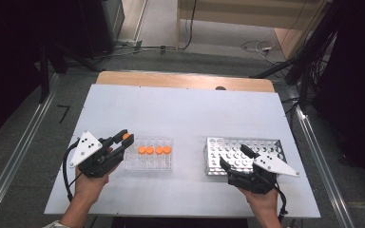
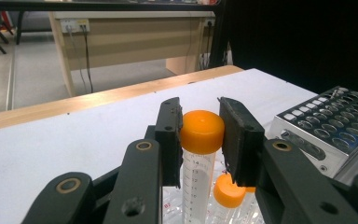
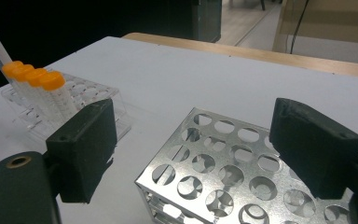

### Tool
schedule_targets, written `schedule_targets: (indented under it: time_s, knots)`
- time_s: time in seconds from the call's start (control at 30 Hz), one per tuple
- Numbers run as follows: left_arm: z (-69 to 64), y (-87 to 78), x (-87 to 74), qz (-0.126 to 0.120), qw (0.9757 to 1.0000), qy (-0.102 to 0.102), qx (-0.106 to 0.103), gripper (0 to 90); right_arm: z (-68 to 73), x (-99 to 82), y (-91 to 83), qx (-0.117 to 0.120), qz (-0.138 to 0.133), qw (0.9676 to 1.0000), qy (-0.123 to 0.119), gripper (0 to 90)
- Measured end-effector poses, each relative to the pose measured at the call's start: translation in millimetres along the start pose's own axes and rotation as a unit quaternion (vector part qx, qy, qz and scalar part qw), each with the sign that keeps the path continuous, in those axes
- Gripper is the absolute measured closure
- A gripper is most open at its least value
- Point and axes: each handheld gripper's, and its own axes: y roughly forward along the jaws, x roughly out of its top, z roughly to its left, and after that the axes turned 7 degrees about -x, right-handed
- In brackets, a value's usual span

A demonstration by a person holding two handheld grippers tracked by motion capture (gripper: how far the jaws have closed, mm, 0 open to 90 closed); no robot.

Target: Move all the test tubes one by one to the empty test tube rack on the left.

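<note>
while the left hand-held gripper (image 2: 200, 135) clamps its two black jaws on the orange cap of a clear tube (image 2: 197, 175), that tube stands upright at the lower middle of the left gripper view, just above the clear rack (image 1: 149, 160). four more orange-capped tubes (image 1: 154, 150) sit in a row in this rack, left of centre in the high view. lower right there, the right hand-held gripper (image 1: 233, 158) hangs over the metal rack (image 1: 271, 142) with jaws spread wide and nothing between them. both racks rest on the white desk (image 1: 185, 109).
</note>
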Motion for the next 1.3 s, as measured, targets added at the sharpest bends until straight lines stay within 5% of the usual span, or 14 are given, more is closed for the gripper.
schedule_targets:
  time_s: [0.9, 1.3]
  knots:
    - [-0.7, 8.4, -30.2, 0.026, 0.9995, 0.003, -0.019, 68.7, 0.0, -0.8, 0.4, 0.0, 0.003, 1.0, 0.0, 13.8]
    - [7.2, 4.3, -28.2, 0.019, 0.9989, -0.036, -0.023, 44.7, -2.0, -1.2, 0.2, -0.005, 0.003, 1.0, 0.0, 13.9]
